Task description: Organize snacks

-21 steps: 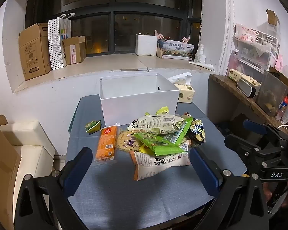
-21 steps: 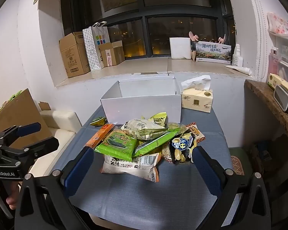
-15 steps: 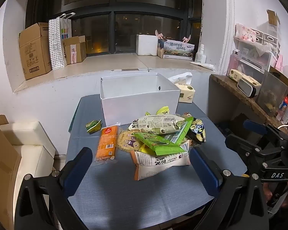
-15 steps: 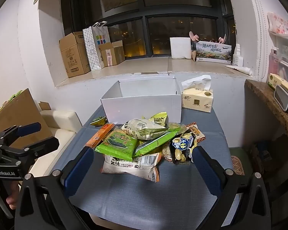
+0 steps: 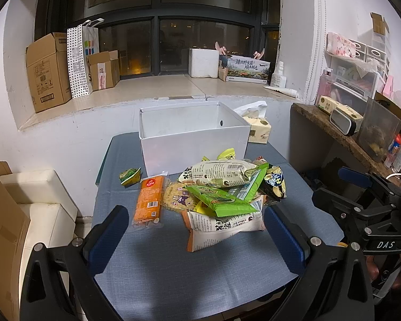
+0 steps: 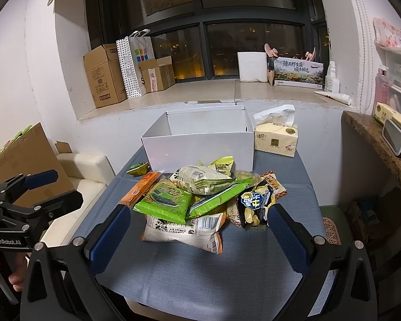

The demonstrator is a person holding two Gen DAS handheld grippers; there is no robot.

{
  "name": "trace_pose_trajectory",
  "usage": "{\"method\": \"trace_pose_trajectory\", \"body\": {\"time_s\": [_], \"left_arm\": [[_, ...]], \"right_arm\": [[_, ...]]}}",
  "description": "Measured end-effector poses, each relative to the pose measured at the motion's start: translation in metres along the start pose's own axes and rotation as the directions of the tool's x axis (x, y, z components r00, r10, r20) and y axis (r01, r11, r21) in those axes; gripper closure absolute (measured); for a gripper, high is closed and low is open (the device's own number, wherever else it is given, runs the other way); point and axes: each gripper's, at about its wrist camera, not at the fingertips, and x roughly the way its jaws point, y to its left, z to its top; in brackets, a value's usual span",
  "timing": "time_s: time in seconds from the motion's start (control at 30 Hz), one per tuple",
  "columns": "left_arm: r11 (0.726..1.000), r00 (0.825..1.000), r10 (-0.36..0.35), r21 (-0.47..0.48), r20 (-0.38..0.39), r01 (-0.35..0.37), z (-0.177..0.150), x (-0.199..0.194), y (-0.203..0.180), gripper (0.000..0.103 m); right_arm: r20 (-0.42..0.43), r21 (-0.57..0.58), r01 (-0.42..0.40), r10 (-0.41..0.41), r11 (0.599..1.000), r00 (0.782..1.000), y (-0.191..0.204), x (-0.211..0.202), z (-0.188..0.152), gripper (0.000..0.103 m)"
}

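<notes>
A pile of snack packets (image 5: 222, 195) lies in the middle of a blue-grey table (image 5: 173, 267), also in the right wrist view (image 6: 197, 200). An orange packet (image 5: 148, 199) and a small green packet (image 5: 130, 175) lie to its left. An open white box (image 5: 192, 139) stands behind the pile, also in the right wrist view (image 6: 200, 144). My left gripper (image 5: 195, 240) is open and empty, short of the pile. My right gripper (image 6: 197, 238) is open and empty, just before the pile's front edge.
A yellow tissue pack (image 6: 276, 139) stands right of the box. Cardboard boxes (image 5: 48, 72) and a dotted bag (image 5: 80, 58) sit on the window ledge. A wooden shelf (image 5: 342, 133) with clutter runs along the right. A white sofa (image 5: 37, 198) is at the left.
</notes>
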Motion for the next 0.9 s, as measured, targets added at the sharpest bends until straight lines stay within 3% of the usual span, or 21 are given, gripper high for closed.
{"method": "trace_pose_trajectory", "body": {"time_s": [0.9], "left_arm": [[1.000, 1.000, 0.000, -0.004, -0.002, 0.000, 0.0018, 0.0020, -0.0011, 0.000]], "right_arm": [[-0.013, 0.017, -0.024, 0.024, 1.000, 1.000, -0.0051, 0.0082, -0.0007, 0.000]]}}
